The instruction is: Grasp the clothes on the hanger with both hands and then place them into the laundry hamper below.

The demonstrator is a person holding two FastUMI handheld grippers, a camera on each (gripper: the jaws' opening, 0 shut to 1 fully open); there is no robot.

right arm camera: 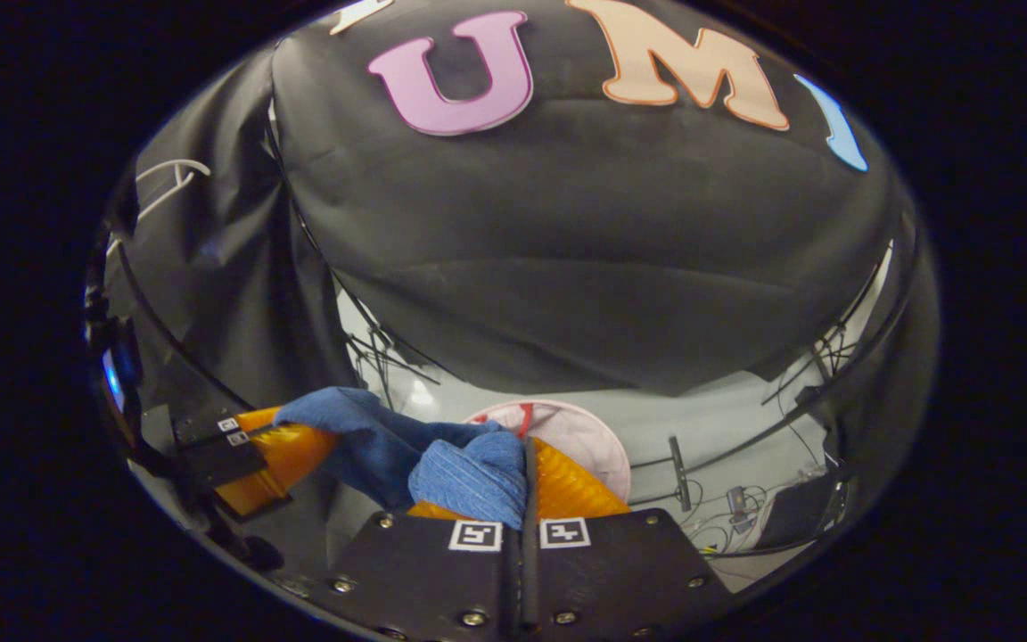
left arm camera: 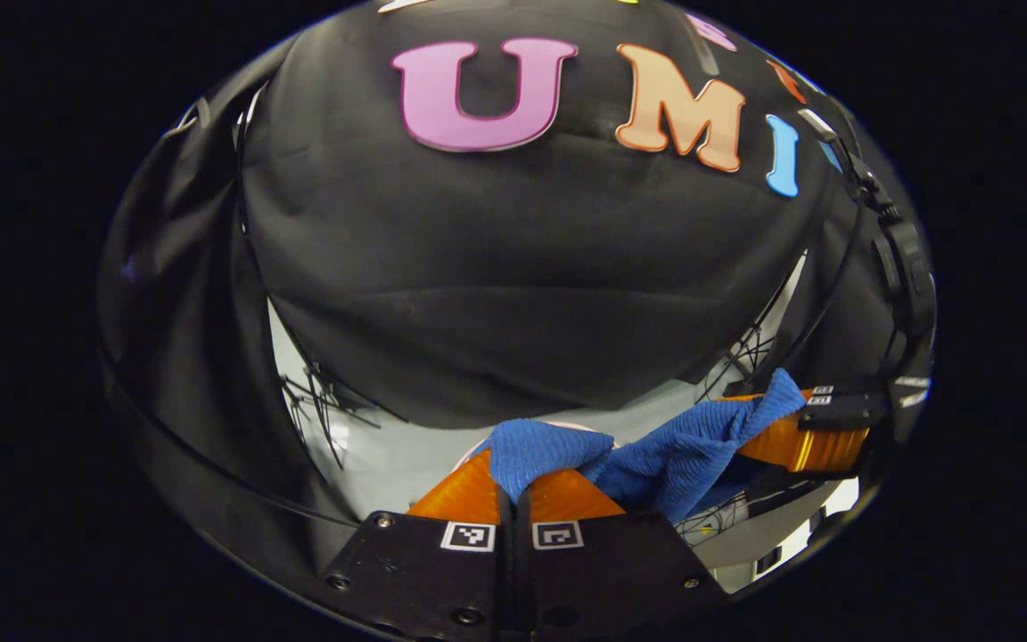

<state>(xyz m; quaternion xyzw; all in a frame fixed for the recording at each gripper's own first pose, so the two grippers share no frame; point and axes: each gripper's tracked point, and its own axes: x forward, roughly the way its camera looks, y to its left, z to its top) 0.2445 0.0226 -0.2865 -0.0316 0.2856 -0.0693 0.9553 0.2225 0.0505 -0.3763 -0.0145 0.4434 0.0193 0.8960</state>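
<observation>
between both grippers hangs the blue garment [left arm camera: 674, 459], left gripper [left arm camera: 513, 486] and right gripper [right arm camera: 527, 477] each clamped on it

A black plate studded with screws was seen on each hand-held gripper, left [left arm camera: 513, 495] and right [right arm camera: 527, 486]. Two square black-and-white markers were fixed at each plate's front edge, one beside the central slit on either side.

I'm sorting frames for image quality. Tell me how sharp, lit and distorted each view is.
Left gripper view: strong fisheye bending, dim booth, blue cloth sharp, bright pale floor behind it. Right gripper view: same bending, cloth crisp in the shut jaws, pink hamper slightly soft, floor glare mild.
</observation>
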